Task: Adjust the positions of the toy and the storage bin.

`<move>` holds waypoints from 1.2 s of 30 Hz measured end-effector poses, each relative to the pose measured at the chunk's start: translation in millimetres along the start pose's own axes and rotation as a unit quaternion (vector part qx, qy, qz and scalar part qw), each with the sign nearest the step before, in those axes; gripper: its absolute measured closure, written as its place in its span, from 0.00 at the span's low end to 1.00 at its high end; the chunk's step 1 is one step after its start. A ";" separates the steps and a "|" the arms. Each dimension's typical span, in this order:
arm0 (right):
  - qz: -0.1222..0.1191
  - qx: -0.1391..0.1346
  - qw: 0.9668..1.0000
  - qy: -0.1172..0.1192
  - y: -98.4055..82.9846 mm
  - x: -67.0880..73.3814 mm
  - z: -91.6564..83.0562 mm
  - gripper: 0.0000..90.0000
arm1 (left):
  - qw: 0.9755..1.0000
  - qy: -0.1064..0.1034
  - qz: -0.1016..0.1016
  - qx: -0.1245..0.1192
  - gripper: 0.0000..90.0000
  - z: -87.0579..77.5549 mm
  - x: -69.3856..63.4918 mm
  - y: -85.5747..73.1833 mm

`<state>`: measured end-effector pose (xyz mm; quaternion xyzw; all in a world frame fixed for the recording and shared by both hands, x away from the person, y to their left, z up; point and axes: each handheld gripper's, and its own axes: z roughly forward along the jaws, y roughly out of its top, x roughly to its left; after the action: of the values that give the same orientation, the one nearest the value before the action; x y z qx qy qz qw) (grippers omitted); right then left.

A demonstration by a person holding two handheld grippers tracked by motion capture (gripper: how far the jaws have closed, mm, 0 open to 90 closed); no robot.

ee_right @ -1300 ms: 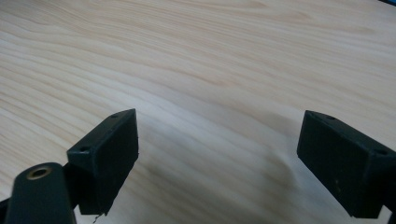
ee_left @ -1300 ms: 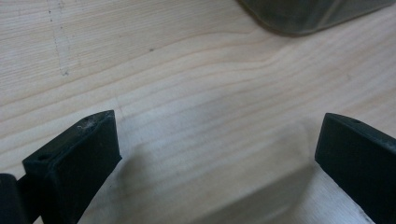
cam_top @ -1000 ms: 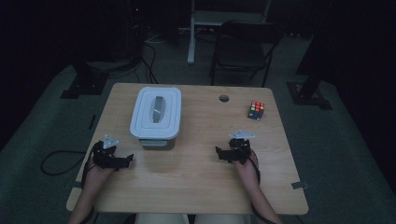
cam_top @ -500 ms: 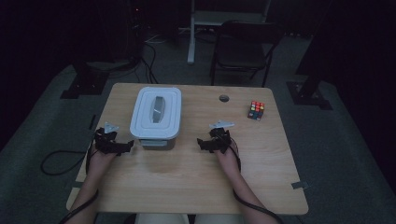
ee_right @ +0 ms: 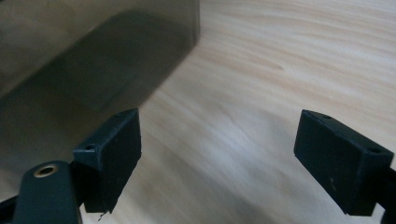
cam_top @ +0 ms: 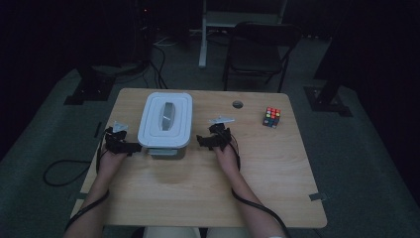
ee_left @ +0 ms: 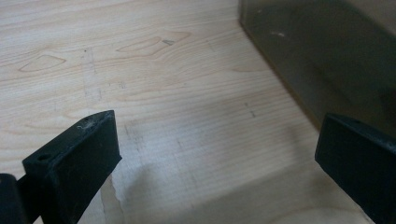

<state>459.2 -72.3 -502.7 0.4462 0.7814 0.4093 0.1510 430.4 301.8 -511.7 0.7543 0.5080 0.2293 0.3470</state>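
Observation:
A white-lidded plastic box [cam_top: 166, 124] with a grey handle stands on the wooden table [cam_top: 198, 183], left of centre. My left gripper [cam_top: 132, 148] sits just off the box's left side, open, with bare wood between its jaws; the box's translucent wall [ee_left: 327, 56] is at the upper right of its own view. On the other side, my right gripper [cam_top: 200, 141] points at the box, a small gap away. Its jaws have just been closing a little but stand wide, nothing between them; the box wall [ee_right: 93, 56] fills the upper left there.
A colour cube [cam_top: 271, 117] rests at the table's back right, near a round cable hole [cam_top: 237, 104]. Behind the table stand a black chair [cam_top: 257, 54] and stand feet on the dark floor. Cables trail from both grippers.
Both hands have moved inward and forward toward the box: the left gripper up to its left side, the right gripper leftward from the table's right half to near its right side.

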 end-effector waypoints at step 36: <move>0.003 0.002 1.000 0.019 10.3 -5.1 7.8 0.19 | 0.999 0.020 0.033 0.007 0.01 13.9 -33.9 40.2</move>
<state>472.7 -69.8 -500.1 0.4406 0.7836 0.4169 0.1343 451.7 256.6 -490.2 0.7684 0.4911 0.2522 0.3238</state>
